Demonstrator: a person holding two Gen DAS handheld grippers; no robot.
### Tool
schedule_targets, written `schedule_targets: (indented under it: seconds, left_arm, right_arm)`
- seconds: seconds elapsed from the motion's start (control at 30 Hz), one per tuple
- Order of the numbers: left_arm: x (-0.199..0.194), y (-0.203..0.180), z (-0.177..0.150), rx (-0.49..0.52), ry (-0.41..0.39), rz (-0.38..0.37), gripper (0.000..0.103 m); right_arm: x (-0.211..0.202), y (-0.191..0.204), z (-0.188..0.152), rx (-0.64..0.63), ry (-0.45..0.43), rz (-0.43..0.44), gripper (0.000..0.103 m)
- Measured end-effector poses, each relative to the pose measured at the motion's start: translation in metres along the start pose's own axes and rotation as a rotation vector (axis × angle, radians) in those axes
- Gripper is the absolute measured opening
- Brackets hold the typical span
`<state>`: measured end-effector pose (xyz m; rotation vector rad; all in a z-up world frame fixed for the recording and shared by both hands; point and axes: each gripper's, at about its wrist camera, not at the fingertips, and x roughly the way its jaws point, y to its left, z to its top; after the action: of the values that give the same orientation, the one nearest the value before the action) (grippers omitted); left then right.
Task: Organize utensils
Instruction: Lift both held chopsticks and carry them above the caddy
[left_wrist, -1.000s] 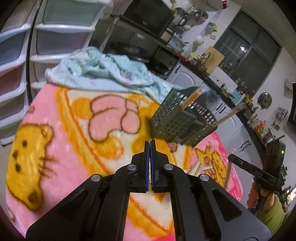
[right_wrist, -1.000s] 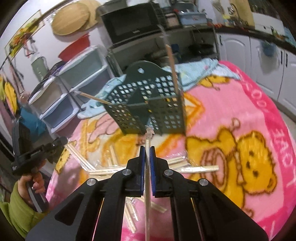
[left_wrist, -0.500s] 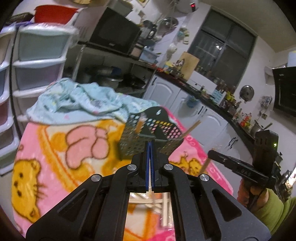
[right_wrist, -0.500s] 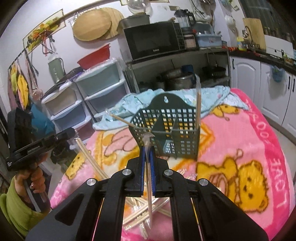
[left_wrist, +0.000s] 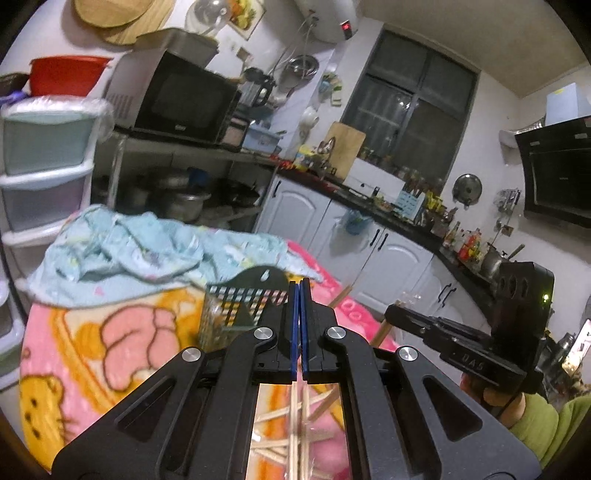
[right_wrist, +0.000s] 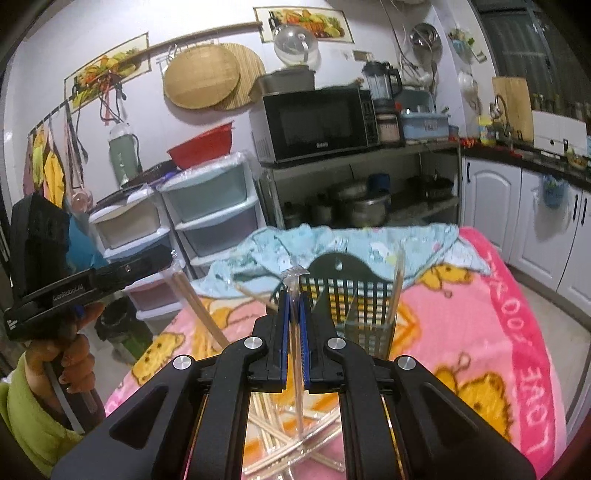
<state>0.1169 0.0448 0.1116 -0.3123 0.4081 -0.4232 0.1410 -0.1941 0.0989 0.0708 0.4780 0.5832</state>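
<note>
The right gripper (right_wrist: 293, 295) is clamping a plastic-wrapped chopstick pair (right_wrist: 295, 339) upright between its blue pads. The left gripper (left_wrist: 299, 291) is also pinching a wrapped chopstick (right_wrist: 199, 306), jaws together. Just beyond both, the dark green perforated utensil holder (right_wrist: 354, 295) is standing on the pink cartoon blanket (right_wrist: 480, 332), holding chopsticks, while loose chopsticks (right_wrist: 280, 443) are lying scattered below.

Both grippers raised, left (left_wrist: 299, 325) and right (right_wrist: 293, 332), jaws closed.
</note>
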Motion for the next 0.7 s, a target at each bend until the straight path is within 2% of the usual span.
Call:
schedule_targets:
  seconds: [0.37,0.7]
  left_arm:
    - [0.004,-0.031,0.038,0.062,-0.070,-0.056,0.000]
    - [0.014,-0.048,0.072,0.104,-0.129,-0.063,0.000]
  right_arm:
    - [-0.013,0.002,0.037,-0.032,-0.096,-0.011,0.005]
    - [-0.020,-0.003,0.063,-0.052,-0.168,-0.043,0.005]
